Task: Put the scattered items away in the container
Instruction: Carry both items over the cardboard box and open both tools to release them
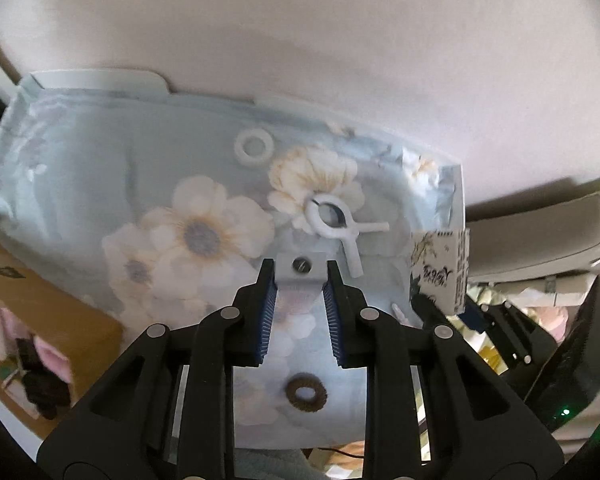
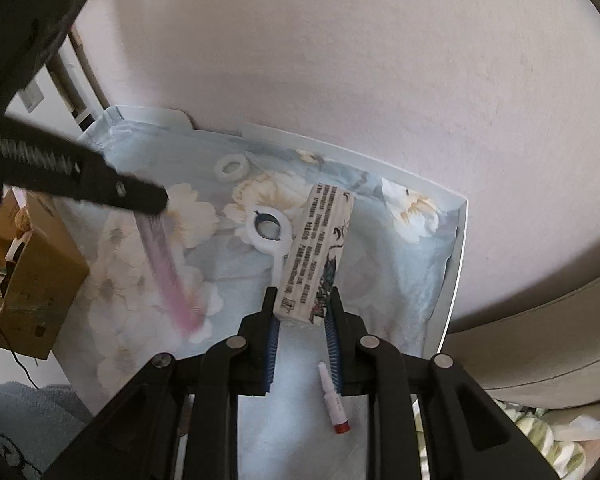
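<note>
My left gripper is shut on a flat pale pink strip with a grey end; in the right wrist view that gripper holds the pink strip hanging over the floral cloth. My right gripper is shut on a long printed white box, also seen at the right in the left wrist view. On the cloth lie a white clamp ring, a white tape ring, a brown hair tie and a small red-capped tube. A brown cardboard box with items stands at the left.
The floral cloth covers a white table against a pinkish wall. A beige cushioned seat is at the right. A cable trails below the cardboard box. Patterned fabric lies at the lower right.
</note>
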`<state>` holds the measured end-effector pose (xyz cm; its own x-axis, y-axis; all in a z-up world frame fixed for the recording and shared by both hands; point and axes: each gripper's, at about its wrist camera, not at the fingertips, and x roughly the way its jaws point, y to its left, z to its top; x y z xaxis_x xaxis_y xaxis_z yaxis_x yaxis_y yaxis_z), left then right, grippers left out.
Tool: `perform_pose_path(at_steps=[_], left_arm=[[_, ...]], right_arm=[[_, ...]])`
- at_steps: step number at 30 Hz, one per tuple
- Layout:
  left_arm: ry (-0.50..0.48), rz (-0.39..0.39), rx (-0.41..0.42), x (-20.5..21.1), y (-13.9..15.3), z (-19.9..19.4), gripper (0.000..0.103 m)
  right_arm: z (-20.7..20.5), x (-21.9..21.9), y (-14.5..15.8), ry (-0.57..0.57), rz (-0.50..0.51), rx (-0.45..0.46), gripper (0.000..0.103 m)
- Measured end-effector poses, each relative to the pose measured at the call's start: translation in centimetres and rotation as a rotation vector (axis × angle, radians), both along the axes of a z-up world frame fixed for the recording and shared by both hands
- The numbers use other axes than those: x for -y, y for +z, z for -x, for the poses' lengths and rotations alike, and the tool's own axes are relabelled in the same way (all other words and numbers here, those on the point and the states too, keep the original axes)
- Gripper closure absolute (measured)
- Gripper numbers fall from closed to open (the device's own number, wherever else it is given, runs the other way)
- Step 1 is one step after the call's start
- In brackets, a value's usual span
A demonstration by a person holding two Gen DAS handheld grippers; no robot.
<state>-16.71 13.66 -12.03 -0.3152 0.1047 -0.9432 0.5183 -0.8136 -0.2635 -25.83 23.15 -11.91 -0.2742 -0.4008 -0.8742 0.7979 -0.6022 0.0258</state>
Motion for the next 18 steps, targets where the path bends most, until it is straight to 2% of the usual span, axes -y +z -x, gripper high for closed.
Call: perform_pose_path(at_steps=[5,11,18], left_arm=[[0.018,0.006,-0.063,2.7,2.6,-1.8,0.083],[0.061,0.013,-0.1,6.3,5.5,-5.7,0.083],[0.105,0.134,-0.196,10.3,10.6,-11.4,0.083]], right_arm=[[-1.9,1.3,2.2,0.023,0.007,-0.014,0.083],[-5.0,4.1,4.9,0.077,0.021,-0.037,0.083],[-9.7,8.3,7.9,0.203,0.064,-0.064,0.083]])
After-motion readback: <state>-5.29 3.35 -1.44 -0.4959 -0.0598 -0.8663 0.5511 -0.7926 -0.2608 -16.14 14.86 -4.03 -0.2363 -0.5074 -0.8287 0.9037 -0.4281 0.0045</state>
